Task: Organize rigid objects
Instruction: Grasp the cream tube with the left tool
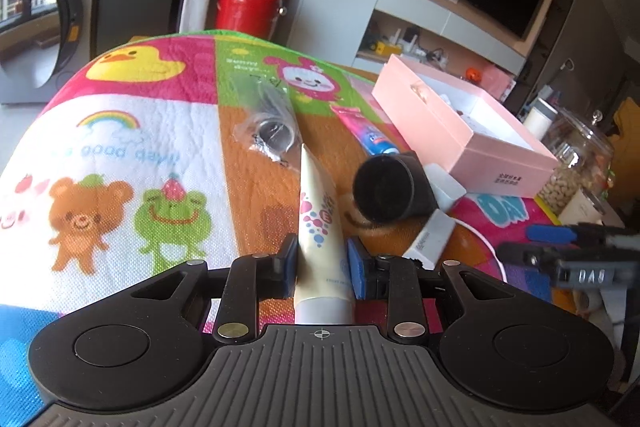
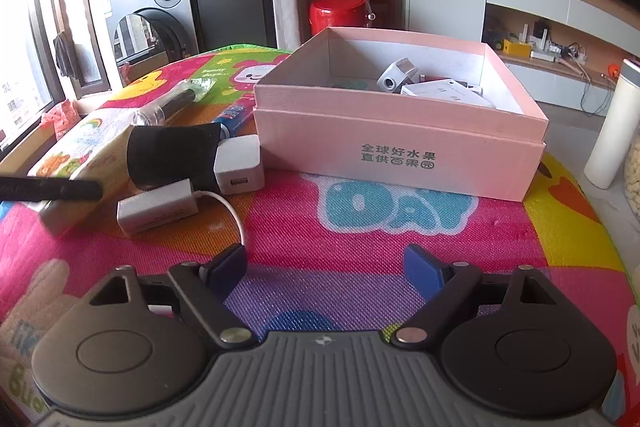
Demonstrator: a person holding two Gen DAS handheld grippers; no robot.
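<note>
Cream tube (image 1: 320, 227), one of two tubes in the left wrist view, sits between the blue pads of the left gripper (image 1: 322, 261), which pinches it near its white cap end. Its long axis runs along the fingers, cap toward the camera and flat crimped tail pointing away toward the pink box (image 1: 460, 135). The second, a pink and blue tube (image 1: 366, 131), lies just beside the box's near wall. One black cylinder (image 1: 390, 187) lies between the cream tube and the box, with one white charger (image 1: 444, 183) touching it. One bagged metal ring (image 1: 272, 135) lies farther from the box, beyond the cream tube. All rest on the cartoon mat (image 1: 120, 147) covering the counter.

In the right wrist view, the right gripper (image 2: 325, 269) is spread wide with nothing between its pads, hovering over the mat (image 2: 360, 235) in front of the box (image 2: 400, 155). The one box holds several small white items. Left of the box lie the charger (image 2: 238, 169), the black cylinder (image 2: 168, 155), one silver adapter (image 2: 158, 209) with a white cable, and the pink and blue tube (image 2: 234, 117).
</note>
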